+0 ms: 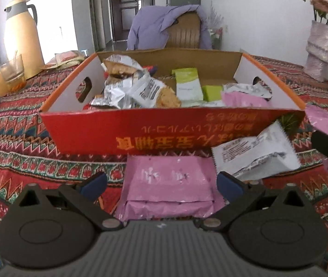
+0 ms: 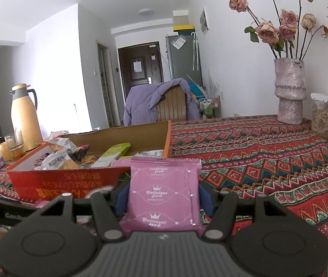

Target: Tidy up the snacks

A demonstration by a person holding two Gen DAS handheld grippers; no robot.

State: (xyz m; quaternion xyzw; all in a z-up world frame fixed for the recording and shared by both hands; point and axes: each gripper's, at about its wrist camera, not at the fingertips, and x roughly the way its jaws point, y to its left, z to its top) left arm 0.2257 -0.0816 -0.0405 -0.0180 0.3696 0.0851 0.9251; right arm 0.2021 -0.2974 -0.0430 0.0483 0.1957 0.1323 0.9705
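The landmark here is the open red and orange cardboard box (image 1: 173, 129) on the patterned red tablecloth (image 2: 267, 161). I judge the sorting to be more than half done: inside the box there are already several silver and white foil snack packets (image 1: 129, 87), two light green cartons (image 1: 188, 83) and one pink packet near its right wall.

Outside the box some snacks are left. A flat pink plastic snack packet (image 1: 167, 184) lies on the cloth just in front of the box, and a white and silver foil packet (image 1: 256, 157) leans against the front wall of the box, to the right of the pink one.

The left gripper (image 1: 161, 182) hovers over that flat pink packet with its blue pads spread wide on both sides of it — it does not pinch it yet. The right gripper (image 2: 164, 198) is closed on another pink packet with crowns (image 2: 164, 191), which it holds upright in front of the right corner of the box, not yet over the opening.

On the held packet I can read "Delicious food" three times, each under a small crown. The front wall of the box carries yellow Asian characters, upside down from here; I cannot read them. The foil packets have small black print, too blurred to read.
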